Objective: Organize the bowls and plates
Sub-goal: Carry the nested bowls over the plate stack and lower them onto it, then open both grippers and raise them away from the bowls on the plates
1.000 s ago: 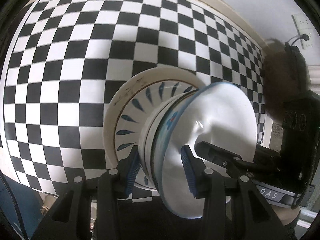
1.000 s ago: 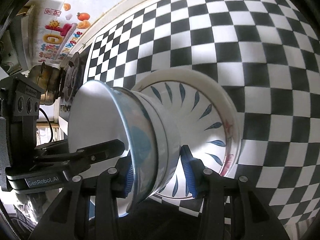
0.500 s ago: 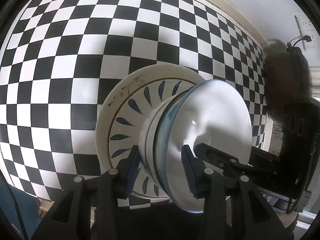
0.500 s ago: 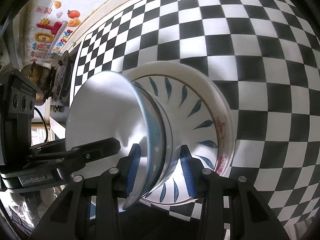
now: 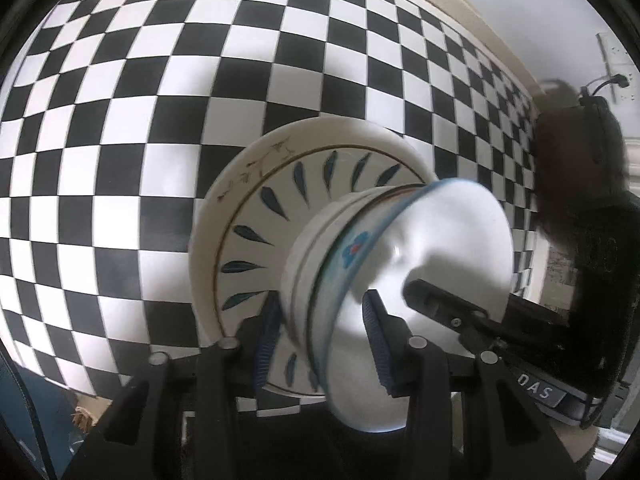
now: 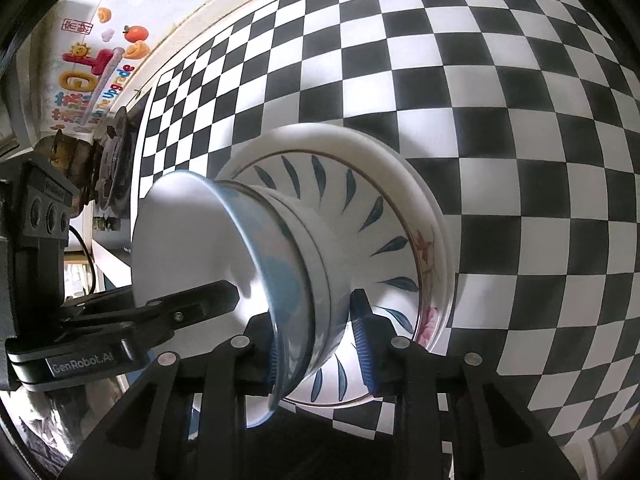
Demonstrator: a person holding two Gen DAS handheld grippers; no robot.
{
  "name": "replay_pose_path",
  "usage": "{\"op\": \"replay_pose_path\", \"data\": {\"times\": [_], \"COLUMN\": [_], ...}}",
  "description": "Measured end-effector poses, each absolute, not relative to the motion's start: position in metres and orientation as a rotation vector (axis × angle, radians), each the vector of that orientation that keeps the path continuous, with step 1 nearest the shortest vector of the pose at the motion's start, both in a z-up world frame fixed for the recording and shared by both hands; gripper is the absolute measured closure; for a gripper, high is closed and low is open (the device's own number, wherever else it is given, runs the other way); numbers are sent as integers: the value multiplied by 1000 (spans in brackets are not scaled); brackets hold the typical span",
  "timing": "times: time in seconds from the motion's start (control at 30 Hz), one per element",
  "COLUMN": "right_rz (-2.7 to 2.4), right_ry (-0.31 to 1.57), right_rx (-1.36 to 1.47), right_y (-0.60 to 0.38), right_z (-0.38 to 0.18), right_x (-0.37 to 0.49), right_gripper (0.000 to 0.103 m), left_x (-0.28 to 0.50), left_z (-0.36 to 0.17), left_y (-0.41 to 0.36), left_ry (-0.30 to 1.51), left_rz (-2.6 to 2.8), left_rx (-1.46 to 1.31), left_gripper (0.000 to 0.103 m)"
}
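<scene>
Left gripper (image 5: 326,332): your jaws straddle the near rim of the bowl stack (image 5: 360,264), one finger outside the wall, one inside the white hollow. Jaws closing; whether both pads already press cannot be told.

Right gripper (image 6: 320,334): set on the opposite rim of the same stack, one finger inside, one outside against the lower bowl's wall. Jaws closing on the rim; firm contact not certain either.

Bowl stack: two nested bowls, blue-rimmed one (image 5: 424,248) on top, directly ahead of both tools and between them. Mouth faces up toward you; the stack's axis runs upright from the plates.

Plates (image 6: 384,216): a leaf-patterned plate on a wider white one, beneath the bowls, flat on the checkered cloth (image 5: 120,120).

Step in hand, by judgement: securing a two-sided hold on the bowls standing on the plates. Next move calls for equal pressure from both sides, then a level, matched motion so the nested bowls do not tip or slide.
</scene>
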State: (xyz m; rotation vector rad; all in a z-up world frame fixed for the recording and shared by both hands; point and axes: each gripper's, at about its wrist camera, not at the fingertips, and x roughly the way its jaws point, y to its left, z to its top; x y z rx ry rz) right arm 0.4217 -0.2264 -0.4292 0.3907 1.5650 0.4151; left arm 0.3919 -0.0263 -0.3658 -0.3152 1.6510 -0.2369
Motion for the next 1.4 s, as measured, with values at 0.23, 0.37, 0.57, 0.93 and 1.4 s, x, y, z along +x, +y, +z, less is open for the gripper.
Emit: {"op": "replay_pose_path", "data": {"times": [0.23,0.37,0.57,0.93,1.4], "right_rz": [384,373,366,328,278], "right_ry": [1565,1564,1565,1571,1467], "right_rx": [388,382,369,325,171], "right_y": [-228,-229,-227,-221,-216], "right_z": [-427,-425,-424,-418,-362], "right_x": [421,420,420,415,402], "right_gripper": [74,75,75,75,75], "left_x": [392,391,391,389,372], "left_z": [-366,-367,-366,-346,-316], "left_y": [-22,-23,-24,-27,-37], "left_ry": [1655,1657,1657,1594,1504], "left_rz": [-218,-216,-210,-178,-132], "left_rx": [-321,-318,-312,-221,-90], "left_gripper": [81,81,82,82,81]}}
